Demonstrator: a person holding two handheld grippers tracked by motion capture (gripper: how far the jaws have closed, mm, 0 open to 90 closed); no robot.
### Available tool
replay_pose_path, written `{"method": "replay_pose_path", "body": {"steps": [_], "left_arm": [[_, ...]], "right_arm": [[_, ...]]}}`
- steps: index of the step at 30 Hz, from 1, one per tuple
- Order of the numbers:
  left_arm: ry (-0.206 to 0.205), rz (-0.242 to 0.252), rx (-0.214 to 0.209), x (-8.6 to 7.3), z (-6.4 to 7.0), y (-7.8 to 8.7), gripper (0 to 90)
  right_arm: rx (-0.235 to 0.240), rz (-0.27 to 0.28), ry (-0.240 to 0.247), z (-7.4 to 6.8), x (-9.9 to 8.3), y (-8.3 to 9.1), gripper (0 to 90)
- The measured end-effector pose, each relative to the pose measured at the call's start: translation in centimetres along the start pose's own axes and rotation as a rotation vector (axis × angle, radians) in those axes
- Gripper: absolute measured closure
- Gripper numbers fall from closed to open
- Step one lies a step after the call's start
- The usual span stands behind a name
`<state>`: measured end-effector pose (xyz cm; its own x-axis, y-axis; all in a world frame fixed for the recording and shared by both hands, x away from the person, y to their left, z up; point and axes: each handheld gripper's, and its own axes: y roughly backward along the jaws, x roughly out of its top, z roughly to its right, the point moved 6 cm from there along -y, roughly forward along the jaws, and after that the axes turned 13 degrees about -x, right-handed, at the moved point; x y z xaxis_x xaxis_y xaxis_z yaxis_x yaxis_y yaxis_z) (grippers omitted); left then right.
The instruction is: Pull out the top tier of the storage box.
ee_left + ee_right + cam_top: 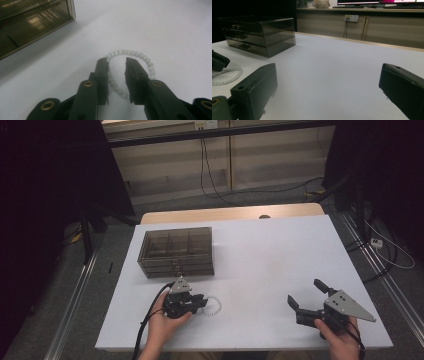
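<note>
Here we note left gripper (117, 62) jaws slightly apart, straddling near side of bead bracelet (140, 55) on table (175, 30); beads between jaws, unclamped. Right gripper (306, 295) jaws wide apart, holding nothing.

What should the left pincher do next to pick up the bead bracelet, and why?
Probably lower a touch and close. The left gripper stands over the near side of the white bead bracelet, jaws a little apart, with beads showing in the gap, so nothing is pinched yet. The bracelet lies flat on the white table beside the smoky drawer box.
</note>
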<state>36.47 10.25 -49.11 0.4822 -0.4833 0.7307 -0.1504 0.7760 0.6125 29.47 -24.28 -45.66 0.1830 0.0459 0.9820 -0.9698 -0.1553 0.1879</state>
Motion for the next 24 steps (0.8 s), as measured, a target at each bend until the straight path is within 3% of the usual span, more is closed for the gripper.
{"method": "replay_pose_path", "body": {"steps": [3, 7, 14, 17, 24], "left_arm": [[0.005, -0.008, -0.007, -0.07, 0.03, -0.17, 76.3], [0.002, -0.038, 0.022, -0.32, -0.27, -0.34, 80.5], [0.009, -0.044, 0.023, -0.28, -0.34, -0.46, 80.6], [0.064, -0.066, 0.016, 0.0, -0.57, -0.6, 83.6], [0.096, -0.08, 0.007, 0.12, -0.67, -0.66, 85.6]], "right_arm": [[0.002, 0.001, 0.001, -0.03, 0.0, 0.01, 1.2], [0.002, 0.001, 0.002, -0.01, 0.0, 0.03, 1.3], [0.004, 0.001, 0.001, -0.05, 0.0, -0.04, 1.2], [0.004, 0.002, -0.001, -0.11, 0.01, -0.05, 1.2], [0.013, -0.002, 0.002, -0.42, 0.01, -0.25, 1.2]]}}
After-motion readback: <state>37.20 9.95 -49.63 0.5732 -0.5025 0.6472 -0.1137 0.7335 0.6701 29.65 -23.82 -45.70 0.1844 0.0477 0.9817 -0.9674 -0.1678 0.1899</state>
